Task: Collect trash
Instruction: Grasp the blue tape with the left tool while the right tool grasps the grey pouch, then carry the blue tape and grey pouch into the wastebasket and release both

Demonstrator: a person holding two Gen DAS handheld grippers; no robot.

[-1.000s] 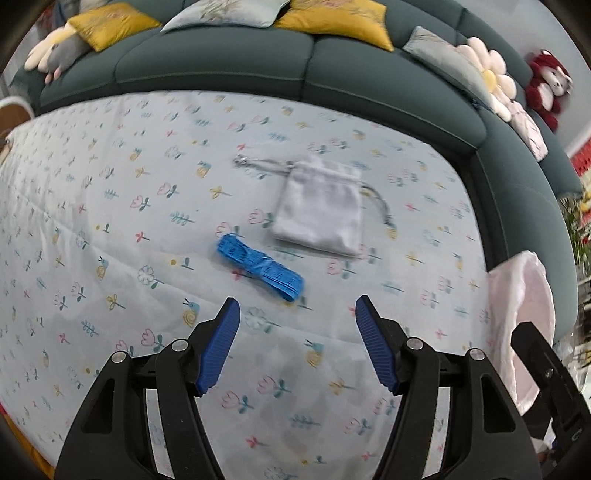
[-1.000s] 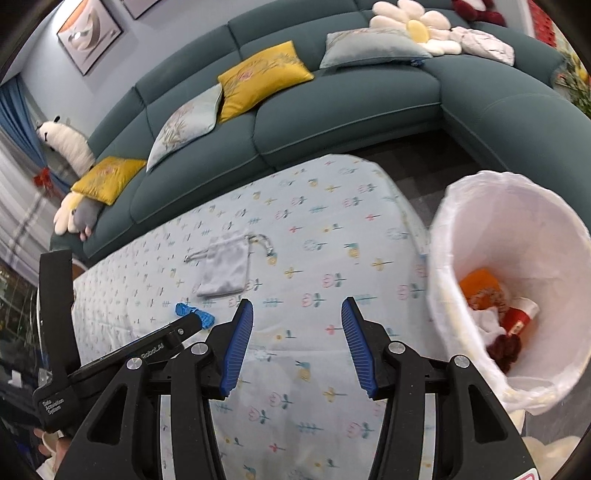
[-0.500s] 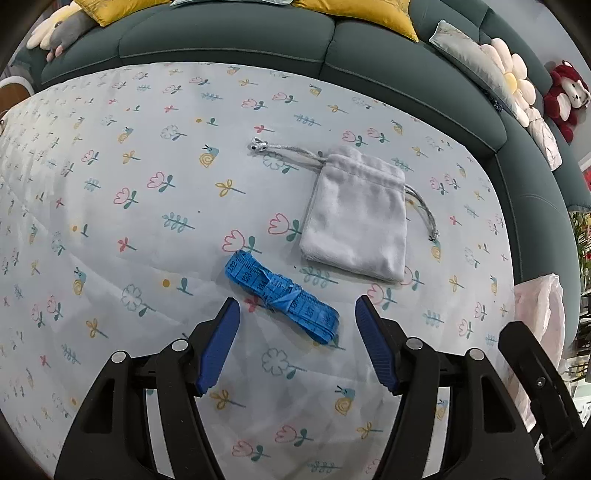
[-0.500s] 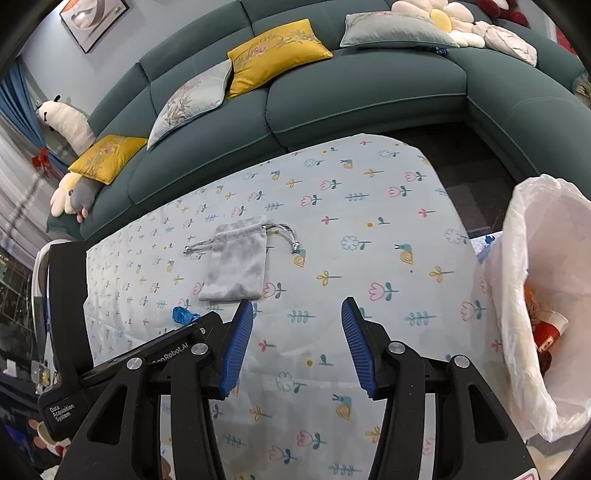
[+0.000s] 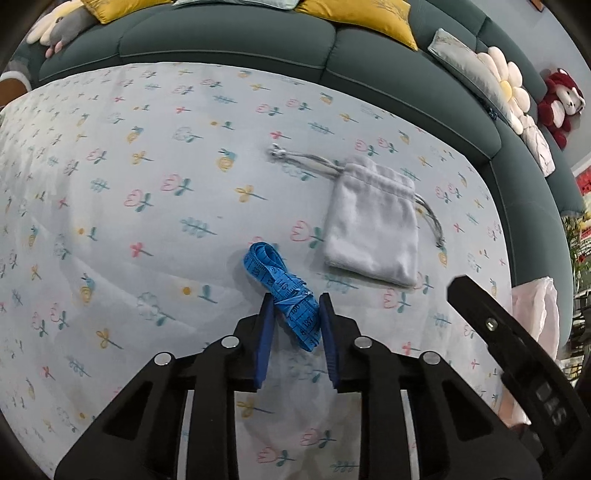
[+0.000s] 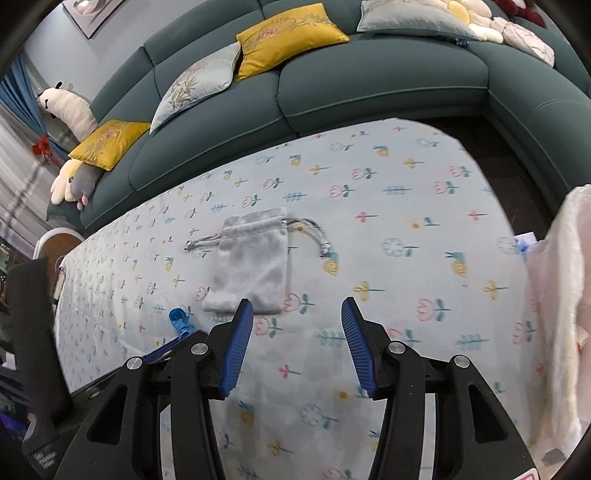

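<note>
Teal sofa (image 5: 229, 40) cushions are curving across the top of the left wrist view, with yellow pillows (image 5: 362, 14) and a red plush toy (image 5: 561, 103) sitting at the upper right. Below them the table (image 5: 110, 184), covered in a flower-printed cloth, is filling most of the frame. A grey drawstring pouch (image 5: 373, 229) is lying flat right of centre, just beside the task's thing and apart from it. The black body of the right gripper is reaching in from the lower right edge. The blue measuring tape (image 5: 284, 291) is lying bundled on the cloth at lower centre, its near end sitting between the jaws of the left gripper (image 5: 295, 314); the jaws are closing, standing narrow around the tape, and contact with the pads is not clear.

In the right wrist view, the sofa (image 6: 369, 81) is again running along the top, and a white bag (image 6: 565, 295) is standing at the right edge. The pouch (image 6: 251, 269) is lying just above the left jaw tip. The right gripper (image 6: 297, 314) is hovering with its jaws moderately wide, only bare cloth between them. The tape (image 6: 181, 321) is showing at lower left, well outside these jaws.
</note>
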